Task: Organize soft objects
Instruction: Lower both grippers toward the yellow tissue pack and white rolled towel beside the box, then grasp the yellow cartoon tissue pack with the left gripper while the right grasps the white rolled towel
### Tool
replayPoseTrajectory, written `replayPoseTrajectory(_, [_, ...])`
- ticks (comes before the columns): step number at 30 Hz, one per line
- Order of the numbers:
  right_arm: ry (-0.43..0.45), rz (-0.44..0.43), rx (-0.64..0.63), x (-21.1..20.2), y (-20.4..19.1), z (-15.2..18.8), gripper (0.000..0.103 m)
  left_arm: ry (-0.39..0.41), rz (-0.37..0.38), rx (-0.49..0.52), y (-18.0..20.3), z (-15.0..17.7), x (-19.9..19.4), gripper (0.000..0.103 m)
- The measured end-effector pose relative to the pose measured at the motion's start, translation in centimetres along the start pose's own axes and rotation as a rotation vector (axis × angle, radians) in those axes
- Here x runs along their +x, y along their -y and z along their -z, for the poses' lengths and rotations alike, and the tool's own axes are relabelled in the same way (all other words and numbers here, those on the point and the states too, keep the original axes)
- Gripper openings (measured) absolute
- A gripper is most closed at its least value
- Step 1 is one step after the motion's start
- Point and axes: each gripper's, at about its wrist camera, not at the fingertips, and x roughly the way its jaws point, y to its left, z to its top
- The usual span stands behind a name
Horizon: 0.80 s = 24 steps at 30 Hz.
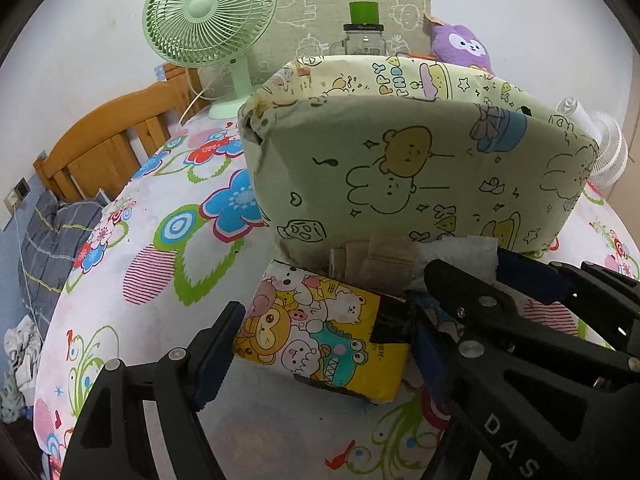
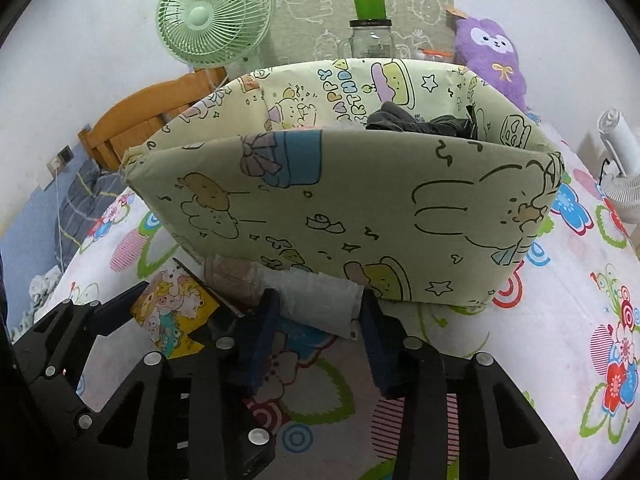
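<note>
A yellow cartoon-print tissue pack (image 1: 320, 332) lies on the floral bedsheet (image 1: 168, 240), and my left gripper (image 1: 326, 320) is shut on it, one pad on each end. Just right of it, a white soft packet (image 2: 320, 304) sits at the foot of a pale green cartoon fabric bin (image 2: 340, 208). My right gripper (image 2: 320, 300) is shut on this packet, pads pressed on both its sides. A brownish packet (image 1: 384, 260) lies between the two packs against the bin. Dark cloth items (image 2: 420, 120) lie inside the bin.
Behind the bin stand a green desk fan (image 1: 208, 12), a glass jar with a green lid (image 1: 364, 36) and a purple plush toy (image 2: 492, 56). A white fan (image 2: 620, 160) is at the right, and a wooden headboard (image 1: 112, 136) at the left bed edge.
</note>
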Motion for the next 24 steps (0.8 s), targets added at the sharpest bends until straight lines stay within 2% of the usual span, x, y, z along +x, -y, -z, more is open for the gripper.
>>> replayPoseTrajectory(11, [0.012,0.021,0.031,-1.3,0.8,1.0,0.038,0.006,0.018,0.019,1.0,0.6,-1.0,0.082])
replayPoseTrajectory(24, [0.056,0.051,0.049,-4.3,1.7,1.5,0.038,0.052,0.053,0.027,2.3,0.6,-3.2,0.082])
